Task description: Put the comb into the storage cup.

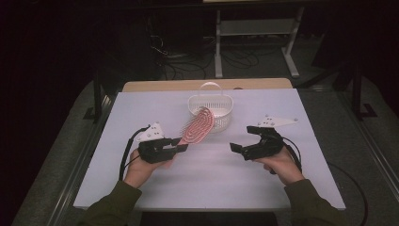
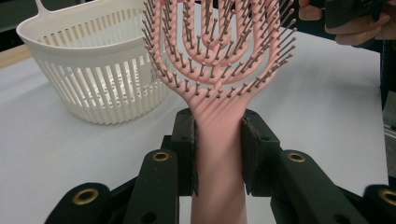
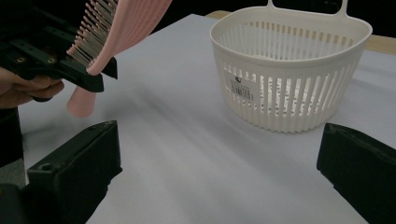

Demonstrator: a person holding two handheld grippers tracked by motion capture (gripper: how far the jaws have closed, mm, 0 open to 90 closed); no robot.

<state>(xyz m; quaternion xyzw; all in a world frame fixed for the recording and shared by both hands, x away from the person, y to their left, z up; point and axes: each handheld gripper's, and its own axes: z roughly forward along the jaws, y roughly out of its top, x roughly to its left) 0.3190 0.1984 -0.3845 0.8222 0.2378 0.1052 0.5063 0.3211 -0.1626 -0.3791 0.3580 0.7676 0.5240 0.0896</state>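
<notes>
Left claw (image 1: 181, 147) clamped on pink hairbrush (image 1: 198, 126) handle, angled toward basket (image 1: 210, 110)

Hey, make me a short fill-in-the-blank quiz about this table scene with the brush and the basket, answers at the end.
1. The left hand-held gripper is shut on the handle of a pink ____.
2. The white slotted basket stands on the ____.
3. The jaws of the right hand-held gripper stand ____, with nothing between them.
4. The colour of the hairbrush is ____.

Missing words: hairbrush; table; open; pink
</notes>
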